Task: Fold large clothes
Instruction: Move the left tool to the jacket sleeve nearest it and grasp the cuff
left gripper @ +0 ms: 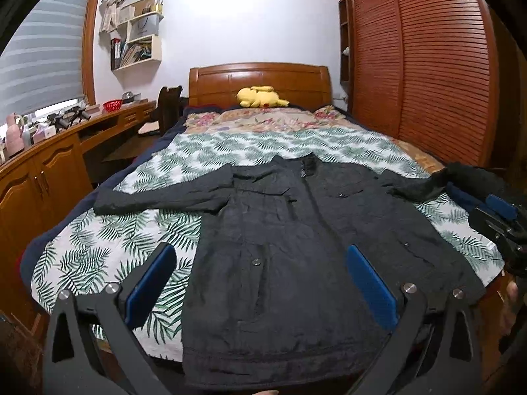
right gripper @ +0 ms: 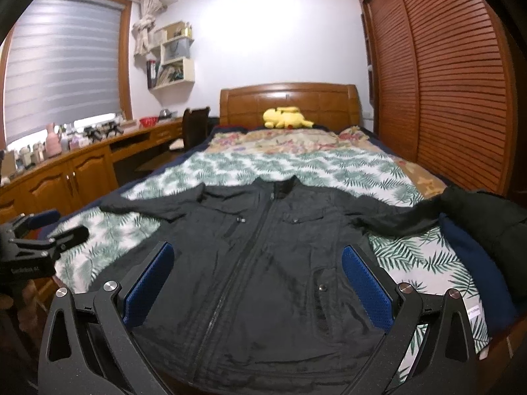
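- Lying flat and face up on the leaf-print sheet [right gripper: 329,171] at the foot of the bed [left gripper: 260,77] is one black jacket [left gripper: 280,247], collar toward the headboard, hem at the near edge.
- The jacket is zipped shut down the middle, has snap buttons on its pockets, and the cloth is lightly creased; both sleeves are spread out to the sides.
- The end of the sleeve toward the wardrobe [right gripper: 438,82] runs under or against a dark pile of clothing [right gripper: 484,227]; I cannot tell where it stops.
- The hem is partly cut off behind the gripper frames in both views.
- Two grippers: the left gripper [left gripper: 260,288] and the right gripper [right gripper: 258,286] both hover above the lower part of the jacket, blue pads spread wide apart, holding nothing.
- One yellow plush toy [right gripper: 286,118] lies by the headboard.
- One chair [right gripper: 194,125] stands at the long wooden desk [right gripper: 82,161]; the small items on the desk are too blurred to count.
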Tool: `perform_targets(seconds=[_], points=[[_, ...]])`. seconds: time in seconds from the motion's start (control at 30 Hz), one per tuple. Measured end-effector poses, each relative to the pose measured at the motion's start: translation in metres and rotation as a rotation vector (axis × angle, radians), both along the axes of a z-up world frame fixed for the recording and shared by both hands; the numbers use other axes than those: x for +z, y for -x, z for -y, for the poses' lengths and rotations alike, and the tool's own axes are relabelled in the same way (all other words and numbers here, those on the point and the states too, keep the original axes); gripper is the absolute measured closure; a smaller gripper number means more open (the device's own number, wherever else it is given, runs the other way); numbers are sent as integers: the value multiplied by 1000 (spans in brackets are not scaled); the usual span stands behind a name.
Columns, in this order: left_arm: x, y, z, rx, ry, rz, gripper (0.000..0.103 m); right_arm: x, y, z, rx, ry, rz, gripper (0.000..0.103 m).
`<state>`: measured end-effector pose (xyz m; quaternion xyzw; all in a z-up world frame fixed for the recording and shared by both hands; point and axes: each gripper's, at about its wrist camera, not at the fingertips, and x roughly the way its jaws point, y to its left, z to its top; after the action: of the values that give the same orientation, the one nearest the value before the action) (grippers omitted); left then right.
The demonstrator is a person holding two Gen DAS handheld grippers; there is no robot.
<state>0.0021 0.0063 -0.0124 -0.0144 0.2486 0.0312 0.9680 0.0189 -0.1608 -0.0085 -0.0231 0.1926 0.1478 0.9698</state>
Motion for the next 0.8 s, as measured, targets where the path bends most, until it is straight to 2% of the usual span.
perform_targets(seconds=[0.33, 0.8], points=[[-23, -12, -37, 71, 11, -51, 0, -30, -39, -11, 54, 8, -63, 0], [-52, -23, -80, 127, 18, -104, 0, -56, -65, -41, 126, 34, -81, 0]])
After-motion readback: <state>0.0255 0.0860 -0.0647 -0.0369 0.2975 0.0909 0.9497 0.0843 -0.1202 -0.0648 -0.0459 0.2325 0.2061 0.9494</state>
